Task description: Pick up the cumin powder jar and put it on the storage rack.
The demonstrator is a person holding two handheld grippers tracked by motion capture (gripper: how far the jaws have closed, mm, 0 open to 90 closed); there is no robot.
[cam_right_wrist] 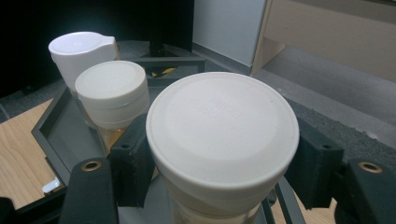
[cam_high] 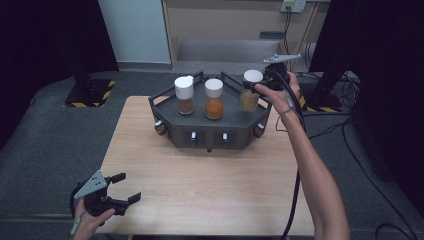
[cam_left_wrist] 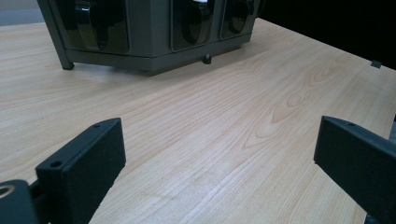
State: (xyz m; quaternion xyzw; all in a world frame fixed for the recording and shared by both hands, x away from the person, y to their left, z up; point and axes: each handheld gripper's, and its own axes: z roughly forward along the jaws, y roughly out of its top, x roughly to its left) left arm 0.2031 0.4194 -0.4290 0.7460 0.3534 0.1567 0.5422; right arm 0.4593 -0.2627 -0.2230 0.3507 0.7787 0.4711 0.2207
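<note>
The jar (cam_right_wrist: 223, 140) I am working is sitting large in the lower centre of the right gripper view, its white lid facing the camera, and my right gripper (cam_right_wrist: 224, 158) is clamping it just under that lid, one black jaw pressing on each side. In the high view the same jar (cam_high: 250, 91) is standing at the upper right of centre, over the right end of the dark rack (cam_high: 210, 131), with the right gripper (cam_high: 267, 82) meeting it from the right and my hand wrapping the gripper body. I cannot tell whether the jar's base is resting on the rack or hanging just above it.

Two more jars are standing upright on the rack to its left: the middle jar (cam_high: 214, 99) holding orange powder, and the left jar (cam_high: 184, 94) holding brown powder under a spouted white cap.

The rack is sitting at the far middle of the wooden table (cam_high: 200, 190). At the lower left of the high view my left gripper (cam_high: 119, 190) is waiting above the table's near corner, jaws spread wide and gripping nothing.
</note>
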